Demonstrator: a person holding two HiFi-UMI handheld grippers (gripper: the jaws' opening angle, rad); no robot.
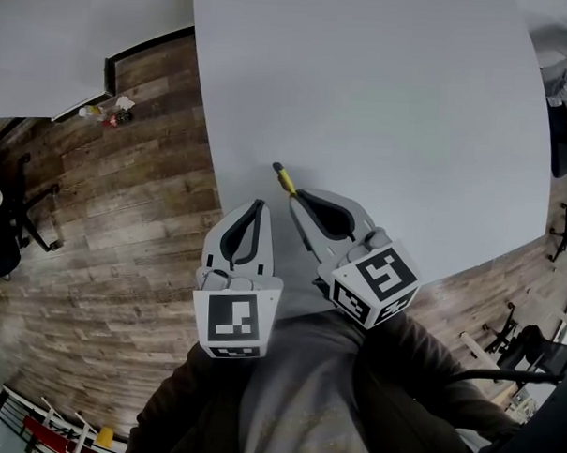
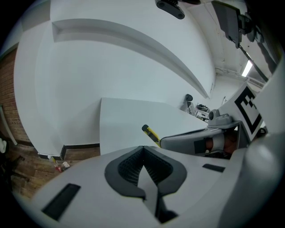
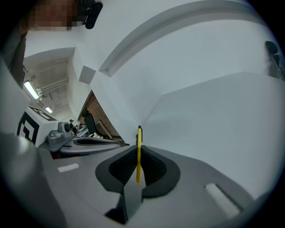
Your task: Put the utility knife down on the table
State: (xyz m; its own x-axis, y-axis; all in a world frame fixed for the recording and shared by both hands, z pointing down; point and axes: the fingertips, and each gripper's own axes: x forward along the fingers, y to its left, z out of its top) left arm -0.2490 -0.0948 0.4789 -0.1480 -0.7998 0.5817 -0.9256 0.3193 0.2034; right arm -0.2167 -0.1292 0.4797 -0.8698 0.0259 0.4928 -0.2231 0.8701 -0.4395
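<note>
Right gripper (image 1: 297,197) clamped on utility knife (image 1: 285,179); thin yellow body pinched between pads, front end poking out over near edge of white table (image 1: 392,104). Cannot tell if knife touches surface. Left gripper (image 1: 258,208) just beside, jaws pressed together, holding nothing. Best approach: lower right gripper until knife lies flat, well inside edge, then release gently

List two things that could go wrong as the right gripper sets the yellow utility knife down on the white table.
1. The right gripper pinches the thin utility knife by one end only, with its tip jutting forward, so it may pivot or drop unevenly on release.
2. The knife hangs near a corner of the table, with the wooden floor beside it. A bounce might send it off the edge.
</note>
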